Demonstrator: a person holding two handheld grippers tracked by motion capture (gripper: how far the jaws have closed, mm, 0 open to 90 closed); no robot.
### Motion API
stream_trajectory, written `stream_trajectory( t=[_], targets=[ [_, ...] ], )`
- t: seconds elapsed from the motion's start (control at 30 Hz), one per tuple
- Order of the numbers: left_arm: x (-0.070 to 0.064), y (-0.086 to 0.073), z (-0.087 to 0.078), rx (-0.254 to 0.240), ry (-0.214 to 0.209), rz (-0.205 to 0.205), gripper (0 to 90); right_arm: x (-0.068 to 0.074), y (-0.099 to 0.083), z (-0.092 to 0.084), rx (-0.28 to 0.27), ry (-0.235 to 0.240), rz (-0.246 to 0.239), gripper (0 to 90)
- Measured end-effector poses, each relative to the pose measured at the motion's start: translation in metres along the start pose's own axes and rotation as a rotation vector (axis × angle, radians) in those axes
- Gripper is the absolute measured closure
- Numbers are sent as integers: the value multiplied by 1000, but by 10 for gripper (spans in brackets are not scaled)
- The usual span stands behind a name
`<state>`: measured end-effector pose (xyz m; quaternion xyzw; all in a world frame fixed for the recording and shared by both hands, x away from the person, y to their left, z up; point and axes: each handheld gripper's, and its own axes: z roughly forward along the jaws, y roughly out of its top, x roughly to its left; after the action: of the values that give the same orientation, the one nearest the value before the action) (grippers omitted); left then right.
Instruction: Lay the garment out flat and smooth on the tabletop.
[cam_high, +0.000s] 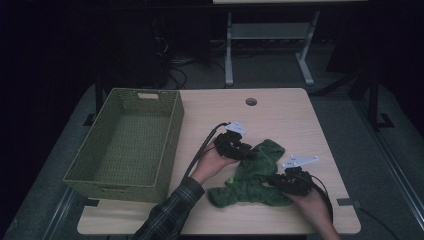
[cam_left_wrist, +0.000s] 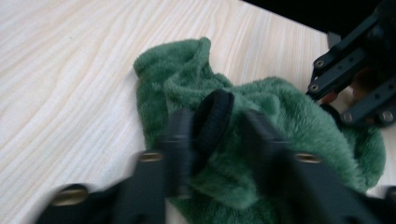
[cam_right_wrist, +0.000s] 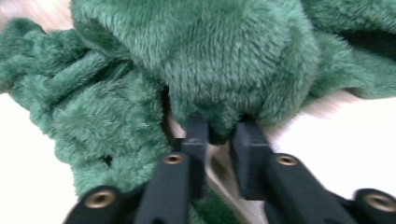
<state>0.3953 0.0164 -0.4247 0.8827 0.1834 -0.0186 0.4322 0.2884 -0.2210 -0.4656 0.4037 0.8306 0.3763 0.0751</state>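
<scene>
Both grippers, left (cam_high: 239, 150) and right (cam_high: 278, 181), pinch the green towel (cam_high: 252, 176), fingertips buried in pile.

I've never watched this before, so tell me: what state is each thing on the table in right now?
Green towel: crumpled on the table.
Basket: empty, upright.
Left gripper: jaws over a fold of towel.
Right gripper: pinching a fold of towel.

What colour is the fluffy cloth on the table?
The cloth is dark green; the right gripper view shows it best.
</scene>
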Motion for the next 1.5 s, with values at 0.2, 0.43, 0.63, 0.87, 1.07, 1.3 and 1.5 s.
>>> stream_trajectory(
  t=[0.2,0.43,0.63,0.87,1.07,1.3,1.5],
  targets=[
    [0,-1,-12,-9,19,2,815,-1,2,-7,-11,-42,-23,850],
    [1,-17,-49,-78,105,-52,831,-9,21,-30,-80,-116,-54,850],
    [-2,-48,-64,-80,181,-126,831,-8,43,-26,-97,-120,-114,816],
    [-1,-70,-66,-56,202,-162,830,-5,39,-15,-86,-91,-91,687],
    [-2,-70,-67,-59,201,-155,829,-3,31,-8,-53,-56,-82,645],
    [-2,-70,-67,-59,197,-153,829,3,21,-8,-39,-29,-79,632],
    [-3,-70,-66,-57,196,-157,829,2,27,-1,-76,-15,-46,723]
  ],
)
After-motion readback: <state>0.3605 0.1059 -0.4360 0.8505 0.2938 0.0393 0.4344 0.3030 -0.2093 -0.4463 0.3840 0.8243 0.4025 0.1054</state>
